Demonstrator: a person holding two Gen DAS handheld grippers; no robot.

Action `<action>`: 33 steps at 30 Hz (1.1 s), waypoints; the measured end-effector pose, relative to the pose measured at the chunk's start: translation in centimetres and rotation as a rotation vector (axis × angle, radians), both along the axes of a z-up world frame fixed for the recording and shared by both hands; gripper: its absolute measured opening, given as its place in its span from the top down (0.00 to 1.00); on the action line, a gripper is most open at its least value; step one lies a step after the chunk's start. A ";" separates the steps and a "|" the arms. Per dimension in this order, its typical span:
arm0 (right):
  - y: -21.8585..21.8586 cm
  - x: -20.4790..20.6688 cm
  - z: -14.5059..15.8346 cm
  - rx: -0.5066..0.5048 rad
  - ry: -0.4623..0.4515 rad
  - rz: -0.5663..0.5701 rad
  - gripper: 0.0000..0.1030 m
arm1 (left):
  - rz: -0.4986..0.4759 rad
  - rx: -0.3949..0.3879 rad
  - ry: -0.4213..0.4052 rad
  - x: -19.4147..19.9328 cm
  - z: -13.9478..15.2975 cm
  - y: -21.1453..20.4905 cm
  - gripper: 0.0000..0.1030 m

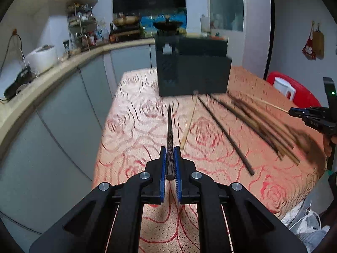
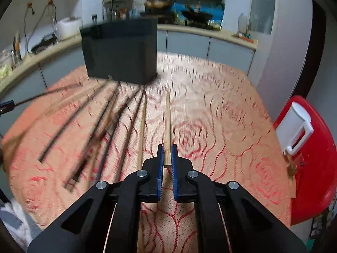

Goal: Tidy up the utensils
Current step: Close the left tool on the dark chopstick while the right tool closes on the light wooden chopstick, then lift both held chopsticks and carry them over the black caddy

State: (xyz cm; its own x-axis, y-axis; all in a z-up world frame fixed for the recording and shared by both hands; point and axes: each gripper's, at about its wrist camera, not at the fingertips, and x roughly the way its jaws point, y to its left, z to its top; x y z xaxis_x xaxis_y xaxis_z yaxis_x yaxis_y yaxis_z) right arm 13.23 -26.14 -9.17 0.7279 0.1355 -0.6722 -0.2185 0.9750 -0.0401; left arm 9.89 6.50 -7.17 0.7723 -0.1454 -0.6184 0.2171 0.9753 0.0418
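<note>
My left gripper (image 1: 170, 149) is shut on a dark patterned chopstick (image 1: 169, 130) that points forward above the rose-patterned tablecloth (image 1: 134, 113). My right gripper (image 2: 167, 147) is shut on a light bamboo chopstick (image 2: 167, 122), which points toward the black holder box (image 2: 122, 50). The right gripper (image 1: 294, 112) also shows at the right edge of the left wrist view, with the pale stick (image 1: 271, 105) in it. Several dark and brown chopsticks (image 1: 252, 124) lie fanned on the cloth in front of the black box (image 1: 193, 67). One pale chopstick (image 1: 190, 122) lies apart from them.
A red stool (image 2: 313, 160) with a white cup (image 2: 294, 130) on it stands right of the table. A kitchen counter (image 1: 63, 67) with a rice cooker (image 1: 41, 58) and bottles runs along the left and back. Loose chopsticks (image 2: 101, 126) lie left of my right gripper.
</note>
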 end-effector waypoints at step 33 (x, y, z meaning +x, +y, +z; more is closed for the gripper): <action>3.8 7.0 18.0 0.172 -0.232 0.115 0.92 | -0.104 -0.063 -0.186 8.8 16.3 -2.3 0.93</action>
